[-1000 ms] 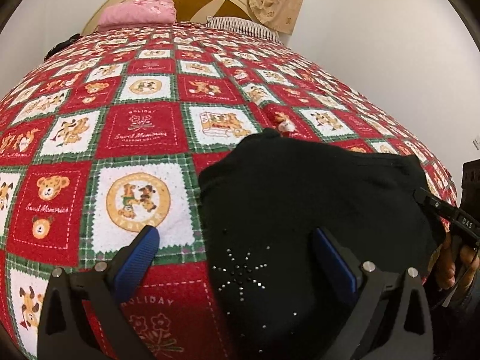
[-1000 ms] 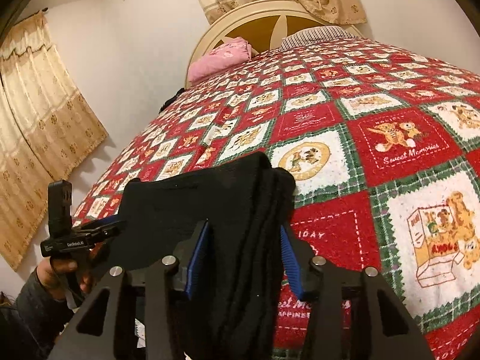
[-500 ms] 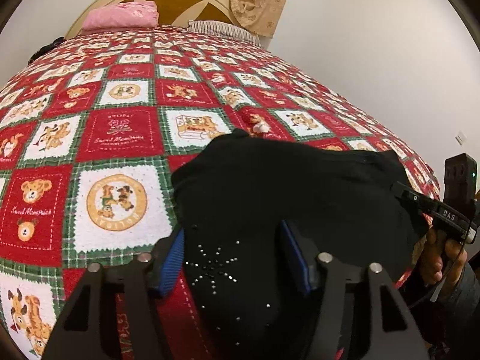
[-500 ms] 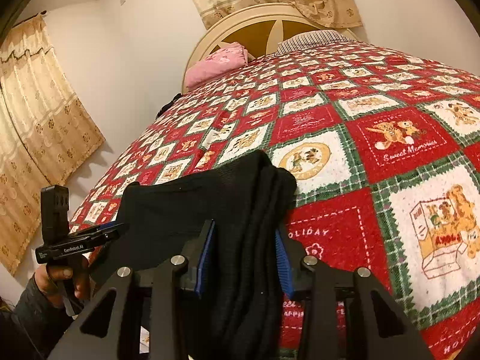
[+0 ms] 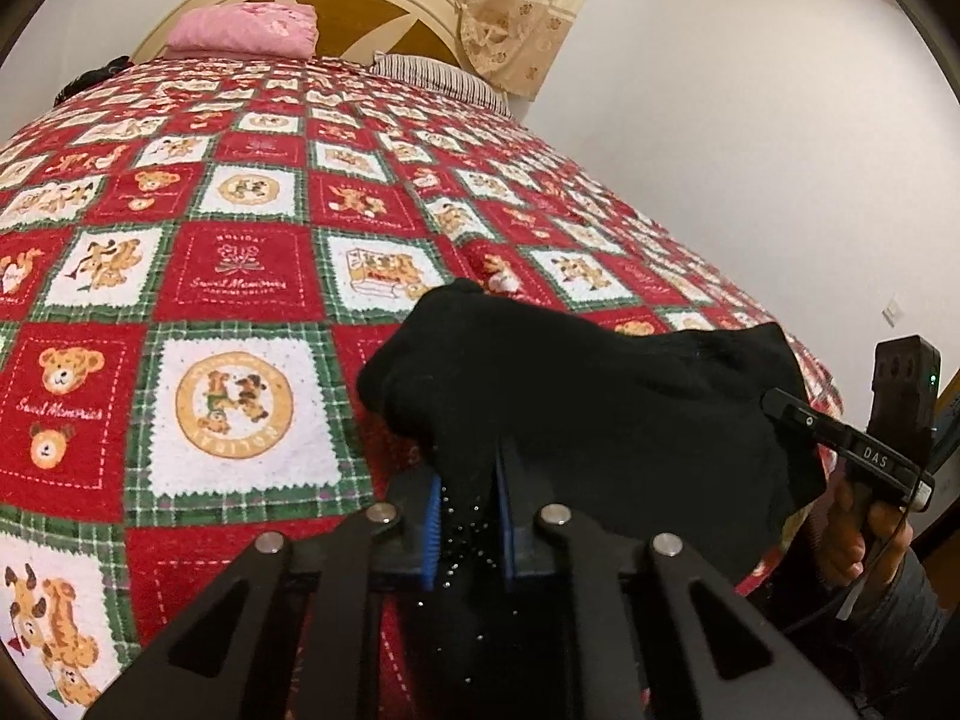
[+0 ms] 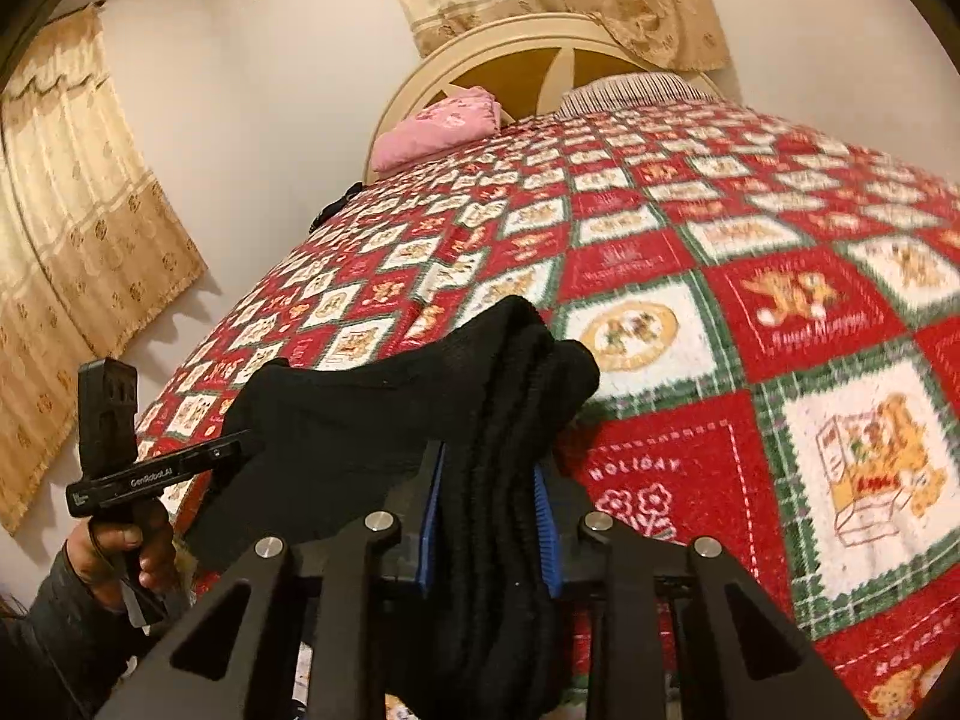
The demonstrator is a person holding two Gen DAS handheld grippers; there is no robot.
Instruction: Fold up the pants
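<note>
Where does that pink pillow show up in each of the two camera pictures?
Left wrist view: pink pillow top left, against the headboard.
Right wrist view: pink pillow upper middle, left of the headboard's centre.
Shared landmark: the striped pillow lies to its right in both.

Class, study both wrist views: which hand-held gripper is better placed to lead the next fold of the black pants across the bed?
Probably right. The right hand-held gripper clamps the thick stacked edge of the pants; the left hand-held gripper pinches a thinner bunch.
</note>
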